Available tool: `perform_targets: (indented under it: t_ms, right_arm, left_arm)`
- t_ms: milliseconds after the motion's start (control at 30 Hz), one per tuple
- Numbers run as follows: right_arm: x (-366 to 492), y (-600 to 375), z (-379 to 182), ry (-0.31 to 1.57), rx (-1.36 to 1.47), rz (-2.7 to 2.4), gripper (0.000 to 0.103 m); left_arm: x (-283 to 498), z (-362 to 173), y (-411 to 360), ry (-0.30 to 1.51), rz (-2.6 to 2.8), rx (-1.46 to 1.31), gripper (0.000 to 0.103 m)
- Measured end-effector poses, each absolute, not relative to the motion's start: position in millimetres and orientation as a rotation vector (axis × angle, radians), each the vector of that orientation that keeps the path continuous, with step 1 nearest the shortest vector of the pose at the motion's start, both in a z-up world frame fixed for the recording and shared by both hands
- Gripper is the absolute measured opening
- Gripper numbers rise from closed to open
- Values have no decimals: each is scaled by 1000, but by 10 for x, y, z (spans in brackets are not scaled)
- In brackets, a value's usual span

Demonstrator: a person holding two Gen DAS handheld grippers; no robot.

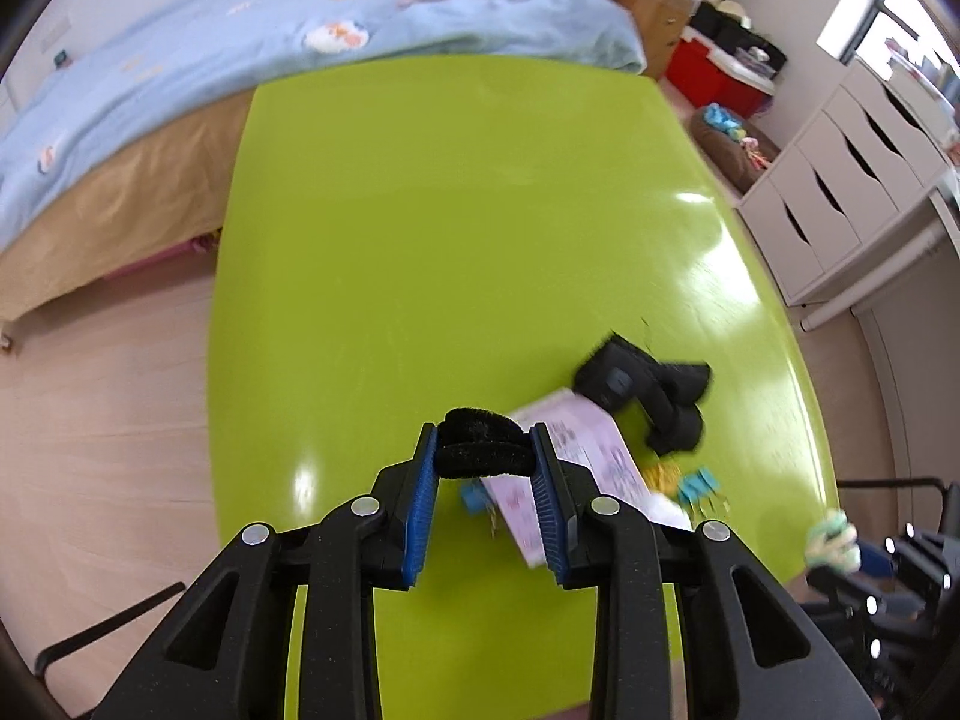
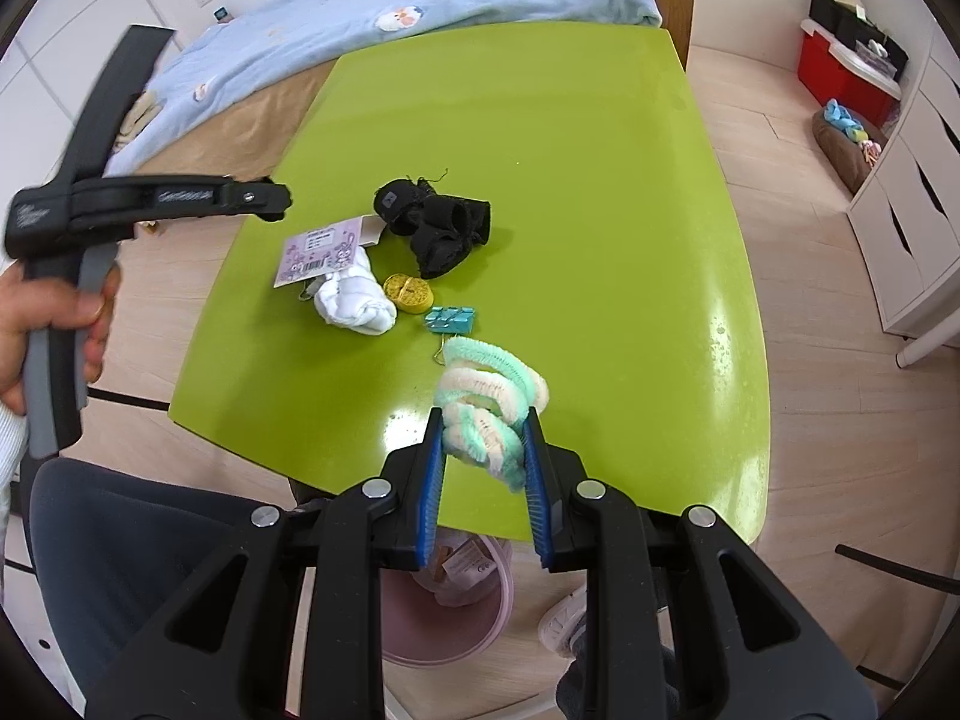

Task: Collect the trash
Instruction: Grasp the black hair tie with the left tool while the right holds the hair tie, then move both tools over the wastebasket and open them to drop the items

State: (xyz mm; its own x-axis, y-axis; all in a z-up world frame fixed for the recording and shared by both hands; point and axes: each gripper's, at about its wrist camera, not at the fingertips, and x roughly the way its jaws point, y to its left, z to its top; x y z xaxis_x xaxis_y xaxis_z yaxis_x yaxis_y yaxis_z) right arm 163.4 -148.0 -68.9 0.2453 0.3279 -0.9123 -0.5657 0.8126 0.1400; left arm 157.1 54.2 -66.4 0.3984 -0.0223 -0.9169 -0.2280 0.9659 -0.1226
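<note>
left gripper [image 1: 485, 468] jaws pinching black fuzzy loop [image 1: 483, 450], just above the green surface [image 1: 480, 210]; right gripper [image 2: 485, 438] jaws pinching mint-cream loops [image 2: 489, 399]. keep both squeezes firm, carry to pink bin [image 2: 456, 612] under the near edge.

In the right wrist view the table [image 2: 540, 138] fills the middle, a bed [image 2: 420, 6] behind it at the top, a paper tag [image 2: 327, 249], socks [image 2: 441, 225] and clips [image 2: 450, 319] left of centre, a bin [image 2: 456, 606] on the floor below its near edge.
</note>
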Motion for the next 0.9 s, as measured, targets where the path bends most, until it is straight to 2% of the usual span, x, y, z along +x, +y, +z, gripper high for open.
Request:
perform_targets:
  t_ms: [567,900]
  right_arm:
    - [1079,-1530,-437,1102,-300,672,24]
    - [612,-1581,-336,1100,-318,742,24]
  left_arm:
    - [352,-275,-95,1000,43,-168,30]
    - [-202,-327,-381,983,5,-173,30]
